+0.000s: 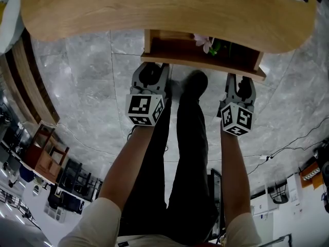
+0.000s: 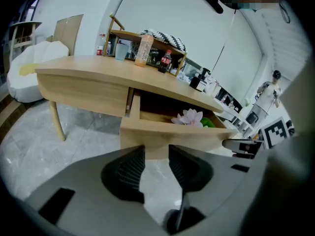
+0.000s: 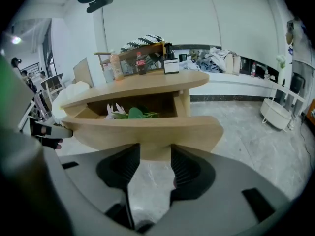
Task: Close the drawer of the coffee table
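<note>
The wooden coffee table (image 1: 154,9) has its drawer (image 1: 203,63) pulled out, and a pink flower with green leaves (image 1: 206,43) lies inside. My left gripper (image 1: 152,70) is just before the left part of the drawer front, and my right gripper (image 1: 241,82) before the right part. In the left gripper view the jaws (image 2: 156,154) stand a little apart, empty, tips at the lower edge of the drawer front (image 2: 167,134). The right gripper (image 3: 155,151) shows the same against the drawer front (image 3: 147,127). Whether either touches the wood is unclear.
Bottles and a wooden rack (image 2: 142,48) stand on the table top. A white beanbag (image 2: 34,63) lies left of the table. The person's legs (image 1: 190,138) are between the grippers on the marble floor. A cable (image 1: 288,143) and wooden chairs (image 1: 46,153) lie farther off.
</note>
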A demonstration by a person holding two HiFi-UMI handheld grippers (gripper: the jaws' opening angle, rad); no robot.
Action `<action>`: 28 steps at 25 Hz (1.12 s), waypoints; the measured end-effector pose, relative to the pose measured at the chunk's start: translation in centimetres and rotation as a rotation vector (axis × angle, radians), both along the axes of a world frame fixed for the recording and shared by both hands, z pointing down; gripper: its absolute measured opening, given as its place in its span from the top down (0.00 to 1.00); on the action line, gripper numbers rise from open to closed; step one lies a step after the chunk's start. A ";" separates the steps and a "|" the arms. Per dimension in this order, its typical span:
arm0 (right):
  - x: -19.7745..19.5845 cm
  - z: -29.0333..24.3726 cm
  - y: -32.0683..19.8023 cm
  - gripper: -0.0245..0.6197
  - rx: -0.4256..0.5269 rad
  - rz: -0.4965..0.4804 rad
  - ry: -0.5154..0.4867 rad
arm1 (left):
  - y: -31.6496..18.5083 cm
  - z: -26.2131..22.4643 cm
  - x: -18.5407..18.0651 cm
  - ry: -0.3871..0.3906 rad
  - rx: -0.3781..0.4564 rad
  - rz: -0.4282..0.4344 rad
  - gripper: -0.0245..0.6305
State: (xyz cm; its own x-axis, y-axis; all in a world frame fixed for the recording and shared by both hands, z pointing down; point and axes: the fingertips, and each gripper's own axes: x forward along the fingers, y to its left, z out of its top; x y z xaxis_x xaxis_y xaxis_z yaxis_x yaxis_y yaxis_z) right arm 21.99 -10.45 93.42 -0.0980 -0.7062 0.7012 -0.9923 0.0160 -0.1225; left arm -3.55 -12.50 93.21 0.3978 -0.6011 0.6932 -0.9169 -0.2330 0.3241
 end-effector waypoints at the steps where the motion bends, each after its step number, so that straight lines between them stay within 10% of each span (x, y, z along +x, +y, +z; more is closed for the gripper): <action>1: 0.1 0.0 -0.4 0.63 0.005 -0.008 0.006 | -0.3 0.0 0.1 -0.001 0.005 0.000 0.71; 28: 0.5 -0.1 -9.3 0.64 0.136 -0.097 0.066 | -9.7 0.1 0.8 -0.106 0.197 0.087 0.71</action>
